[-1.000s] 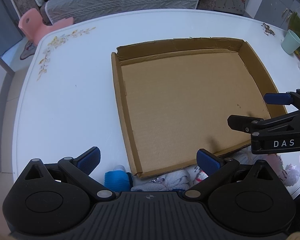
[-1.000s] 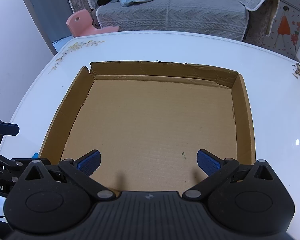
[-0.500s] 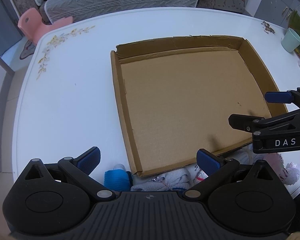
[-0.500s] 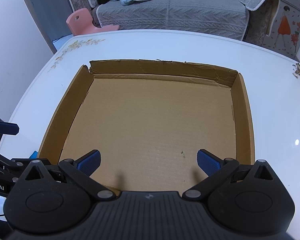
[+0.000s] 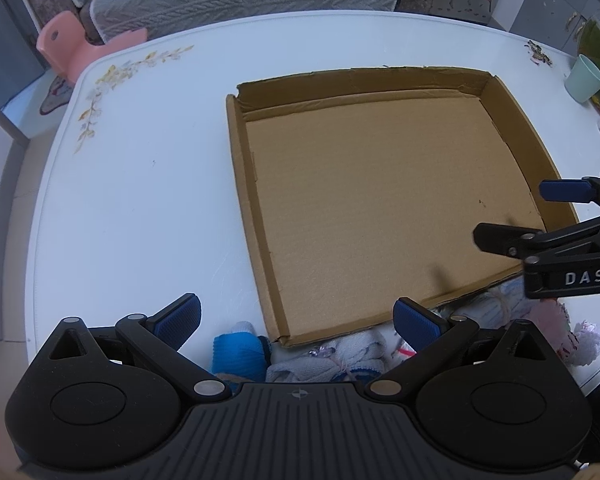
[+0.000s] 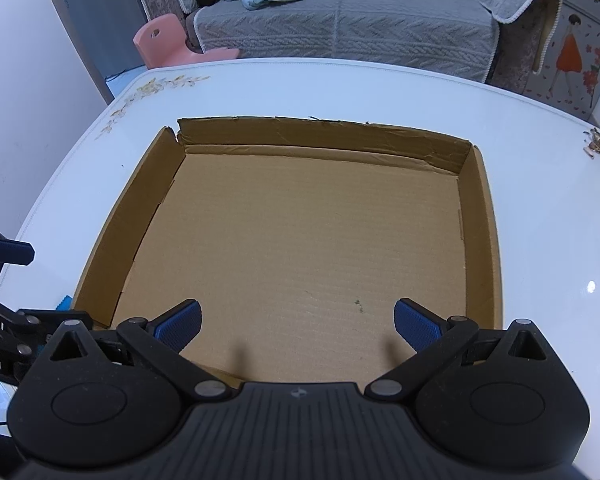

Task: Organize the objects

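Cardboard tray point(image 5: 380, 208) lies flat on the white table point(image 5: 132, 208), its floor bare, 4 low walls standing; nothing is in it yet. The things to sort sit just beside its near edge, between tray and table edge: a blue knit roll point(image 5: 240, 354), a heap of pale knit pieces point(image 5: 328, 360), a pink fluffy piece point(image 5: 556, 332); partly hidden by my grippers, so which items touch I cannot tell.

My left gripper point(image 5: 298, 320) hangs above that near edge, jaws wide apart, holding nothing; my right gripper point(image 6: 298, 318) hovers over the tray floor, likewise spread and empty.

Step in hand, as I judge it: first pick from the pile. To do it well: take the blue roll first, since it lies apart at the pile's left end; close across its narrow side; lift clear of the tray wall before moving in; set it in a far corner so later pieces pack forward; keep the right gripper out of the left's path.

Count: 1 tray; 2 grippers; 1 blue roll; 1 pink piece; pale pieces at least 2, exact number not readable; 1 green cup point(image 5: 586, 78) well off at the table's far right.
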A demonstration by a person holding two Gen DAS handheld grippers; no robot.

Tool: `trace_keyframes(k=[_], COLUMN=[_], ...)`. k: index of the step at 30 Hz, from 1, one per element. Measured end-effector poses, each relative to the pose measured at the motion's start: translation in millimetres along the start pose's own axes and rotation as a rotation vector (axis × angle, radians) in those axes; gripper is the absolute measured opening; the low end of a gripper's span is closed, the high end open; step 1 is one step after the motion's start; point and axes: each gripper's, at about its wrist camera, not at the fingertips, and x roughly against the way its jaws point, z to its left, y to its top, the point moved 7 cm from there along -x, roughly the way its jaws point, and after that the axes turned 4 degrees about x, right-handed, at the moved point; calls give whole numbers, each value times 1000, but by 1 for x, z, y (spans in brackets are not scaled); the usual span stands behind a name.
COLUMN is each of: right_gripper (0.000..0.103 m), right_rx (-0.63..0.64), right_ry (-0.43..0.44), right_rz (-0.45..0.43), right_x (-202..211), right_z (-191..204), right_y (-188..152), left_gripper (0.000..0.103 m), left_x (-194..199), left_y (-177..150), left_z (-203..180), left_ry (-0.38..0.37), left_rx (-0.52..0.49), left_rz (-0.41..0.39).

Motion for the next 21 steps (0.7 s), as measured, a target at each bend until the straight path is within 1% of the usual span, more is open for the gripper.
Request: trace_keyframes(k=[5,8,9,12,16,18,21], right_gripper=[102,102,102,102,102,102,102], right_rx=[-3,13,16,-10,-85,-108,-118], right_ry=[3,-3,-9,-23,-67,-73,-59], right_rz=[-5,-20,-29,-43,9,28,87], right_x=[6,18,24,38,42,39,25], right_z=[-7,-16,-21,-45,-79,-84,-81], right_y=[1,-1,-3,-15,-41,-49,-54], left_gripper=[102,102,102,102,102,102,102], left_x=[11,20,21,13,-2,-9,-14], left_y=[2,-4,-7,-18,-31,-36,-39], left_z=[6,20,27,49,66,68,65], left_ry=[-20,1,7,20,16,25,48], left_rx=[-13,-57,-56,-11,43,42,18], left_rz=[-15,-34,-33,10,86,119,129])
